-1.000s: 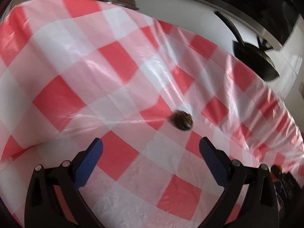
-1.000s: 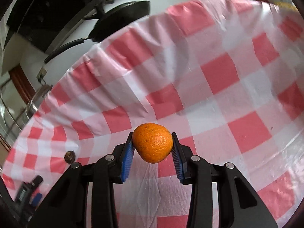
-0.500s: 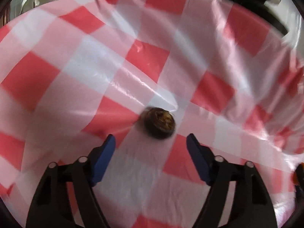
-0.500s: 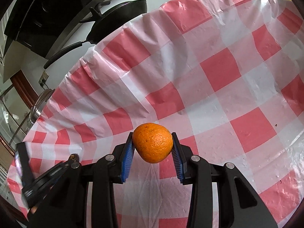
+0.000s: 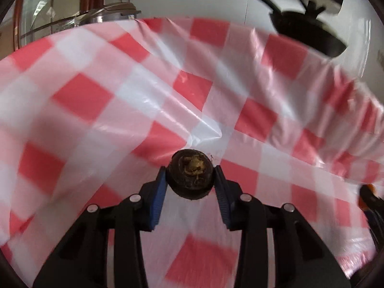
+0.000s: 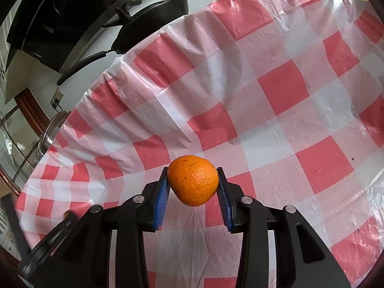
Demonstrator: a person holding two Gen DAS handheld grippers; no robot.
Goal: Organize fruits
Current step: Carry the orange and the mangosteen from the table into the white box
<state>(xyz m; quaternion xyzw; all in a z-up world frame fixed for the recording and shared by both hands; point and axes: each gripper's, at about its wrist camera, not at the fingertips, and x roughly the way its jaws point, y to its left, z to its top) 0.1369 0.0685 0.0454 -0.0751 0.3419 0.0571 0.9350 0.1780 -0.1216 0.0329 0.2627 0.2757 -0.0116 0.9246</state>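
Note:
In the left wrist view my left gripper (image 5: pixel 190 183) is shut on a small dark brown round fruit (image 5: pixel 190 174) with a yellowish rough top, held between the blue pads just above the red-and-white checked tablecloth (image 5: pixel 120 96). In the right wrist view my right gripper (image 6: pixel 193 187) is shut on an orange (image 6: pixel 193 180) and holds it above the same cloth (image 6: pixel 288 96). The left gripper's black body shows blurred at the lower left of the right wrist view (image 6: pixel 55 232), with the dark fruit (image 6: pixel 68 214) at its tip.
A black frying pan (image 6: pixel 148 21) sits on the white counter beyond the table's far edge; it also shows in the left wrist view (image 5: pixel 309 33). A steel pot lid (image 5: pixel 112 12) and glass door lie behind the table. The cloth is wrinkled near its edges.
My left gripper moved in on the dark fruit and closed on it; a second ago it was open with the fruit lying ahead on the cloth. The right gripper kept holding the orange.

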